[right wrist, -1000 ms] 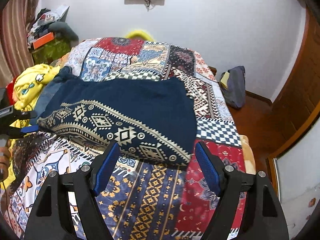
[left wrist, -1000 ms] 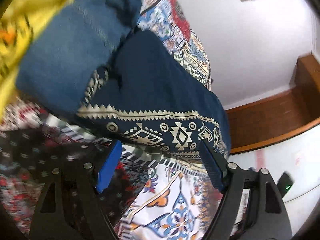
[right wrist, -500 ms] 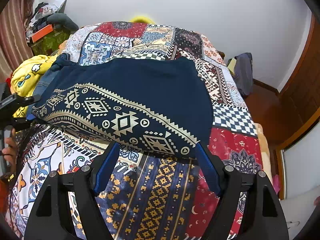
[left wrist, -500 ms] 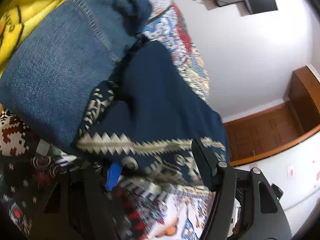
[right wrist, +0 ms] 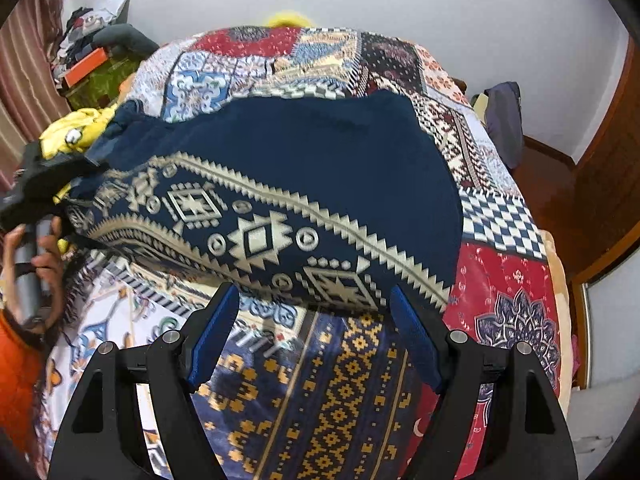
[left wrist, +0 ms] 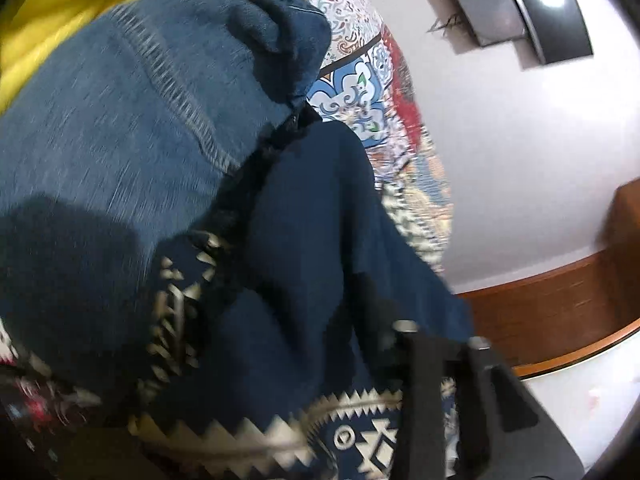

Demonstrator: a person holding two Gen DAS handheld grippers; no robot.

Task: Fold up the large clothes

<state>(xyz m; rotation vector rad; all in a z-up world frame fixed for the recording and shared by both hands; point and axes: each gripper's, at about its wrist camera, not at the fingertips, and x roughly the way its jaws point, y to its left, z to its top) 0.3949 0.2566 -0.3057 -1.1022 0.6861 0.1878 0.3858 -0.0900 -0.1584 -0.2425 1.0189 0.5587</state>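
A dark navy garment (right wrist: 304, 184) with a cream geometric border lies folded on the patchwork bedspread (right wrist: 500, 280). My right gripper (right wrist: 316, 332) is open, its blue pads at the garment's near hem, empty. In the left wrist view the same navy garment (left wrist: 304, 280) fills the frame, blurred, and covers the fingers; only the right black finger (left wrist: 432, 384) shows. The left gripper (right wrist: 44, 184) appears at the garment's left corner in the right wrist view, held by a hand.
Blue denim (left wrist: 140, 120) and a yellow garment (right wrist: 76, 132) lie beside the navy one at the bed's left edge. A dark bag (right wrist: 504, 120) sits by the right wall. Cluttered boxes (right wrist: 92, 64) stand at back left. A wooden door (right wrist: 608, 160) is at right.
My left gripper has pushed forward into the garment's left corner, so cloth now hides its fingers. My right gripper has moved closer to the near hem and stays open.
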